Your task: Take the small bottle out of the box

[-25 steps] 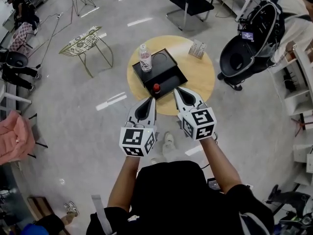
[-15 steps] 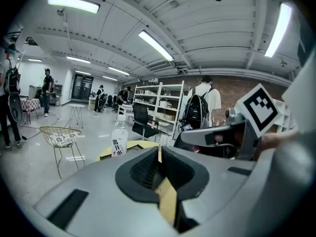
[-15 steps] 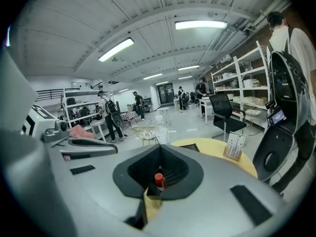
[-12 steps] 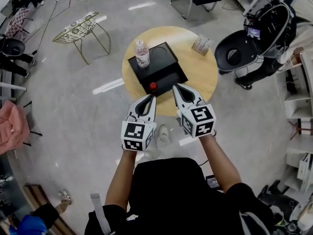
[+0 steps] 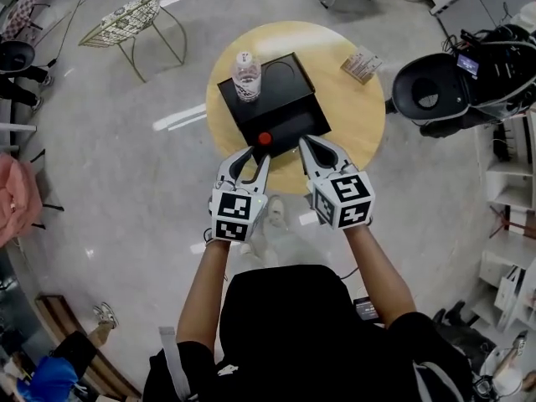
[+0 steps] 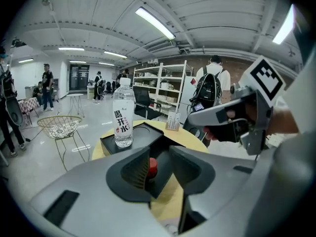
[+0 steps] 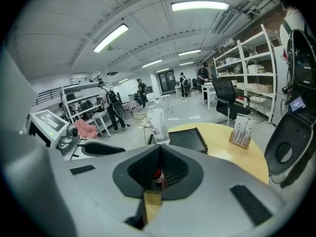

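A black box lies on the round wooden table. The small bottle's red cap shows at the box's near end, and also in the left gripper view and the right gripper view. My left gripper hovers just short of that cap; its jaws are opening with nothing between them, and the cap is seen beyond the gap. My right gripper is shut and empty, close to the right of the cap. A tall clear water bottle stands on the box's far left.
A card holder stands at the table's far right. A wire chair is on the floor to the left, and a black round seat to the right. Shelving lines the right side. People stand far off.
Both grippers have moved forward to the near end of the box. The left gripper's jaws, shut before, now stand apart. The right gripper stays shut.
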A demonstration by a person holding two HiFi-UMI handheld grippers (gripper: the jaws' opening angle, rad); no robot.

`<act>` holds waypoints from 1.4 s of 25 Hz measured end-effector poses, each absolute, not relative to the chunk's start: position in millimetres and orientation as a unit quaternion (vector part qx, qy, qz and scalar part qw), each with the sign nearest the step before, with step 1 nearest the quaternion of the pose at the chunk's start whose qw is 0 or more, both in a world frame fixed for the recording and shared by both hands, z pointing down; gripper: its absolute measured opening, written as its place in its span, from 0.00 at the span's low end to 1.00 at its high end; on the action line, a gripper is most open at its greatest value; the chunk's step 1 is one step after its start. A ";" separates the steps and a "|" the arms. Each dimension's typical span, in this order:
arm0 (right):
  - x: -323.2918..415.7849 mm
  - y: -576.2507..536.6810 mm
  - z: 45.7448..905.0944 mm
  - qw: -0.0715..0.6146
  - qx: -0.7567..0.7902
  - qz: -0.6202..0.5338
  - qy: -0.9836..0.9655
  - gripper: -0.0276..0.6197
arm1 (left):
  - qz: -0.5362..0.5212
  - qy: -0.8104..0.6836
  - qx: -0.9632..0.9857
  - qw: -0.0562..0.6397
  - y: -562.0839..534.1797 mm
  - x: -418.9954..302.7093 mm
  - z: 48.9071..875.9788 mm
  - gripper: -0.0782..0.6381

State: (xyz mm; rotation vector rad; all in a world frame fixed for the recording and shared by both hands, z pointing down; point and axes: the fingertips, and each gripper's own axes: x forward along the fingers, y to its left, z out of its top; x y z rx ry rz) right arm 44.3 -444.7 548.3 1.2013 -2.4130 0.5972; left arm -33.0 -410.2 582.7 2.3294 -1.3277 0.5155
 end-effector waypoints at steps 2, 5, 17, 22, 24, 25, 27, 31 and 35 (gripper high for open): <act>44.5 -447.9 556.9 0.195 0.427 0.218 -0.856 0.04 | 0.197 -0.468 0.837 0.205 -415.6 -32.7 595.9 0.29; 46.9 -452.2 570.2 0.202 0.428 0.228 -0.851 0.04 | 0.209 -0.455 0.838 0.217 -423.6 -30.4 615.3 0.33; 50.7 -456.2 603.5 0.223 0.432 0.251 -0.837 0.04 | 0.273 -0.439 0.828 0.218 -449.6 -25.5 678.0 0.40; 54.7 -452.5 609.6 0.224 0.436 0.260 -0.832 0.04 | 0.293 -0.434 0.827 0.206 -451.0 -20.4 684.7 0.40; 56.6 -451.8 610.9 0.224 0.437 0.263 -0.830 0.04 | 0.298 -0.437 0.824 0.201 -452.1 -19.4 685.4 0.40; 57.8 -451.8 611.5 0.224 0.438 0.264 -0.830 0.04 | 0.301 -0.438 0.823 0.202 -453.0 -18.7 686.6 0.40; 60.3 -451.8 612.2 0.224 0.440 0.266 -0.828 0.04 | 0.310 -0.437 0.820 0.202 -454.1 -17.3 690.5 0.40; 63.7 -451.0 614.7 0.224 0.443 0.269 -0.826 0.04 | 0.317 -0.439 0.816 0.200 -455.4 -16.0 695.5 0.35; 65.1 -450.3 616.3 0.225 0.443 0.271 -0.824 0.04 | 0.319 -0.442 0.815 0.198 -457.1 -15.8 695.3 0.33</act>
